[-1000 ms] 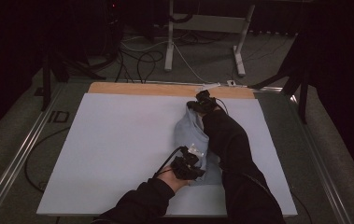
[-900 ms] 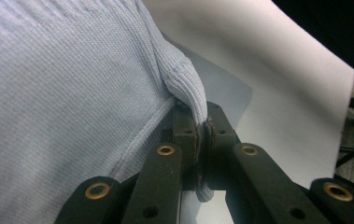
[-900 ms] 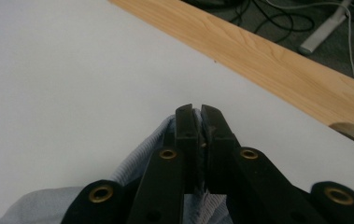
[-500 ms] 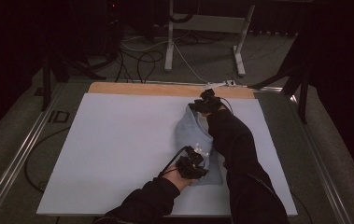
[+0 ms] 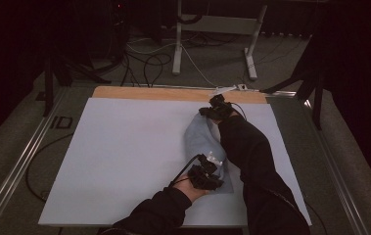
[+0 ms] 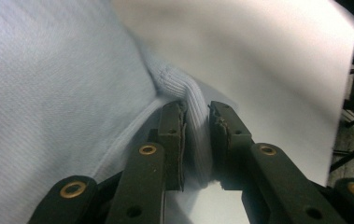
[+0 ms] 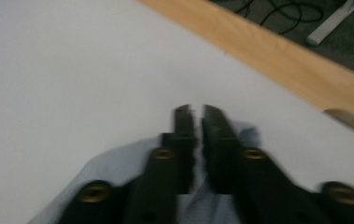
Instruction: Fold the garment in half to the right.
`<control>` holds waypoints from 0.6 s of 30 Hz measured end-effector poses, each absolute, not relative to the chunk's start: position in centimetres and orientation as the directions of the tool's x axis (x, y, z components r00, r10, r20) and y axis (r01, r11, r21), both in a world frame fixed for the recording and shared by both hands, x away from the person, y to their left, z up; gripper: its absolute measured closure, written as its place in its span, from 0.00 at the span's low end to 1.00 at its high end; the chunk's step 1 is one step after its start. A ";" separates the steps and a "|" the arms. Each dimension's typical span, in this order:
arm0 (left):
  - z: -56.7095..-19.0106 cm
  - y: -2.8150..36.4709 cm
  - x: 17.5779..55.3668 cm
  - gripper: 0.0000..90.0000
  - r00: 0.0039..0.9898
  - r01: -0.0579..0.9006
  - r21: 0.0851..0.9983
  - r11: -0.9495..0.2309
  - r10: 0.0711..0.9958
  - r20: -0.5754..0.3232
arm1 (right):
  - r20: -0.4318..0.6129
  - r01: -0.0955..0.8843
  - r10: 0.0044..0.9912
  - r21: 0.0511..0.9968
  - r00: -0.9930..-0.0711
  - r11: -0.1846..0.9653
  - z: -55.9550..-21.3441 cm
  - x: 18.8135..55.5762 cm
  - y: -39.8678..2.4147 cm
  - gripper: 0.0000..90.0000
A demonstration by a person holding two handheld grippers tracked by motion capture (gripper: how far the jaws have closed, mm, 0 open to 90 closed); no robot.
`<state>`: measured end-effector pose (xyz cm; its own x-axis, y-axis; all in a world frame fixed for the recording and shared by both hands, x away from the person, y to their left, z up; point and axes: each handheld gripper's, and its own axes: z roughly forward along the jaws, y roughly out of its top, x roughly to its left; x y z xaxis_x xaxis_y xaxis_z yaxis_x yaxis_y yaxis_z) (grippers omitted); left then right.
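A light blue garment lies bunched on the white table cover, right of the middle. At its near end my left gripper has the ribbed hem between its pads. Those jaws have just been opening a little, and the rib still fills the narrow gap. My right gripper is at the garment's far end. Its jaws have just been closing and now stand almost together, with a thin strip of the blue cloth pinched between them. The person's dark sleeves cover the garment's right side.
A wooden strip runs along the table's far edge, close beyond my right gripper. Metal rails flank the table. Cables and a stand's legs lie on the floor behind. The cover's left half is bare.
The right gripper has shifted slightly at the garment's far end. The left hand has stayed where it was on the near hem.
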<state>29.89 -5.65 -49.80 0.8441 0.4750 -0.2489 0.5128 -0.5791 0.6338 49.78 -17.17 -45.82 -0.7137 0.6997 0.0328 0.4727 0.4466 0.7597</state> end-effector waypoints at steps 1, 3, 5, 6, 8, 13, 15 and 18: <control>-49.7 -5.7 29.7 0.80 0.847 0.508 0.638 -0.578 0.470 -0.249 | 0.032 0.480 0.695 0.747 -0.718 0.461 -46.2 49.7 -17.0 1.00; -49.6 -5.8 29.3 0.83 0.854 0.497 0.640 -0.586 0.462 -0.239 | 0.022 0.483 0.679 0.720 -0.734 0.498 -47.1 49.6 -16.9 1.00; -49.8 -6.0 29.3 0.91 0.854 0.494 0.634 -0.594 0.468 -0.228 | 0.009 0.486 0.676 0.703 -0.737 0.520 -47.9 49.6 -16.9 1.00; -49.9 -6.0 29.3 0.94 0.854 0.496 0.628 -0.600 0.468 -0.228 | 0.013 0.494 0.681 0.698 -0.732 0.518 -48.3 49.6 -16.9 1.00; -50.3 -6.3 29.3 0.95 0.855 0.494 0.626 -0.604 0.470 -0.221 | 0.013 0.505 0.690 0.692 -0.723 0.516 -48.8 49.8 -17.1 1.00; -50.8 -6.9 29.2 0.96 0.856 0.492 0.621 -0.610 0.468 -0.218 | 0.012 0.526 0.704 0.673 -0.711 0.520 -50.0 50.0 -17.6 1.00; -50.7 -6.8 29.3 0.96 0.856 0.493 0.620 -0.610 0.468 -0.220 | 0.004 0.531 0.705 0.661 -0.709 0.530 -50.4 50.1 -17.7 1.00; -50.7 -7.1 29.2 0.96 0.858 0.490 0.617 -0.616 0.467 -0.215 | 0.005 0.543 0.709 0.646 -0.706 0.537 -51.2 50.3 -18.0 1.00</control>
